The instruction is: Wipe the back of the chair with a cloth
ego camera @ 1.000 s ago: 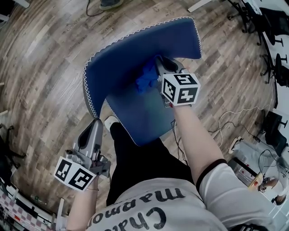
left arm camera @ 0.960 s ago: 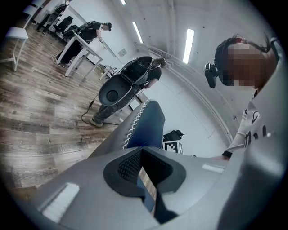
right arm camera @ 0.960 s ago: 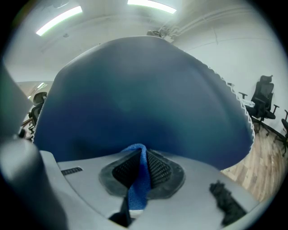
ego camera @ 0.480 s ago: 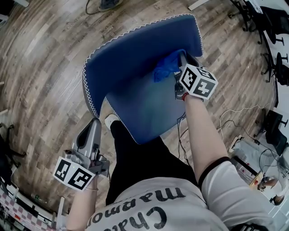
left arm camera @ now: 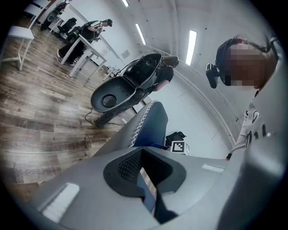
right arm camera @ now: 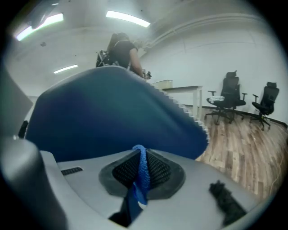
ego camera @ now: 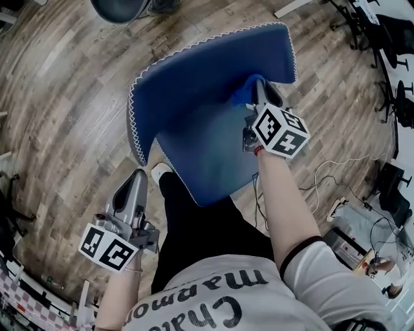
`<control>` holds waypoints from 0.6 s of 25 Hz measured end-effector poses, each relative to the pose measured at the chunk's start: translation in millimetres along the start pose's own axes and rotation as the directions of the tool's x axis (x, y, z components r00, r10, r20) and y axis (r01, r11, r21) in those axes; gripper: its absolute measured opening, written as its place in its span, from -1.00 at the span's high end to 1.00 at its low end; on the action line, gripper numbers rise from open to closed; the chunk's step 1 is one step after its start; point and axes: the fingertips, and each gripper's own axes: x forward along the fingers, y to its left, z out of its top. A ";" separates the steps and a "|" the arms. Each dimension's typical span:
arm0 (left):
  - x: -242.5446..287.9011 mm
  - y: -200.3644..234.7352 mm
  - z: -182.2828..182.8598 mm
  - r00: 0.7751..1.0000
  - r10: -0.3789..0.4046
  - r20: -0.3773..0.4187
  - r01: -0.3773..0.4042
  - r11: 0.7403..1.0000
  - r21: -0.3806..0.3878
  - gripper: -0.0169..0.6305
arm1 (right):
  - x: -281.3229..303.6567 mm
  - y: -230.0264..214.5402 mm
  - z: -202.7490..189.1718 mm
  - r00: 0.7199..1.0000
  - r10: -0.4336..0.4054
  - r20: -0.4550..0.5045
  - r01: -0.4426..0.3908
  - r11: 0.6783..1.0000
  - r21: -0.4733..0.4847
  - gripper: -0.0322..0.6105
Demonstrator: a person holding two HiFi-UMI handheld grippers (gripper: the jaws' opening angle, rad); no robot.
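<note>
The blue chair's back [ego camera: 200, 77], edged with white stitching, curves in front of me above its seat [ego camera: 207, 155]. My right gripper [ego camera: 257, 89] is shut on a bright blue cloth [ego camera: 242, 96] and presses it against the inner face of the chair back near its right end. In the right gripper view the cloth [right arm camera: 141, 173] is pinched between the two dark pads, with the chair back [right arm camera: 112, 117] filling the view just ahead. My left gripper [ego camera: 136, 184] hangs low at my left side, off the chair, with its jaws together and nothing in them.
Wood plank floor [ego camera: 58, 97] lies all round the chair. A dark round chair base [ego camera: 119, 8] sits at the top edge. Office chairs [right arm camera: 234, 101] and a white table [right arm camera: 180, 90] stand farther off. Cables [ego camera: 336, 168] trail on the floor at right.
My right gripper has carried the cloth from the middle of the chair back towards its right end, then a little higher. The left gripper has stayed put.
</note>
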 end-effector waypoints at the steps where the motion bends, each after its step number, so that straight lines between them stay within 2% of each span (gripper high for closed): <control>1: -0.4 0.0 -0.7 1.000 -0.001 0.000 0.001 1.000 -0.001 0.93 | -1.1 20.3 -3.9 0.999 0.044 -0.005 -0.044 0.999 -0.021 0.77; 4: -1.5 -0.6 -3.1 1.000 -0.005 -0.002 0.005 1.000 0.000 0.93 | -9.2 82.5 -22.2 0.982 0.185 -0.043 -0.188 0.980 -0.065 0.77; 6: -2.0 1.2 -5.9 1.000 -0.004 -0.004 0.004 1.000 -0.004 0.94 | -19.2 126.1 -43.7 0.950 0.294 -0.104 -0.305 0.946 -0.112 0.77; 7: -2.3 2.8 -7.5 1.000 -0.002 -0.006 0.002 1.000 -0.008 0.94 | -26.4 150.2 -57.9 0.922 0.357 -0.149 -0.378 0.913 -0.152 0.77; 8: -2.8 4.4 -9.1 1.000 0.001 -0.009 -0.001 1.000 -0.011 0.94 | -35.4 175.4 -73.5 0.885 0.422 -0.199 -0.458 0.866 -0.199 0.77; 11: -4.4 7.5 -13.8 1.000 0.012 -0.015 -0.012 1.000 -0.011 0.94 | -69.7 243.1 -113.8 0.748 0.577 -0.328 -0.662 0.690 -0.294 0.77; 12: -4.7 7.8 -15.5 1.000 0.015 -0.016 -0.015 1.000 -0.011 0.93 | -80.5 259.0 -122.6 0.711 0.610 -0.350 -0.702 0.647 -0.297 0.77; 13: -4.8 8.0 -16.9 1.000 0.017 -0.018 -0.017 1.000 -0.011 0.93 | -89.1 270.7 -129.2 0.685 0.632 -0.363 -0.727 0.622 -0.291 0.77; 14: -4.7 8.0 -18.1 1.000 0.017 -0.020 -0.017 1.000 -0.012 0.93 | -94.2 277.7 -134.1 0.673 0.643 -0.367 -0.738 0.615 -0.276 0.77; 15: -4.4 7.9 -19.1 1.000 0.014 -0.023 -0.015 1.000 -0.013 0.93 | -95.9 280.2 -137.6 0.671 0.645 -0.366 -0.738 0.625 -0.253 0.77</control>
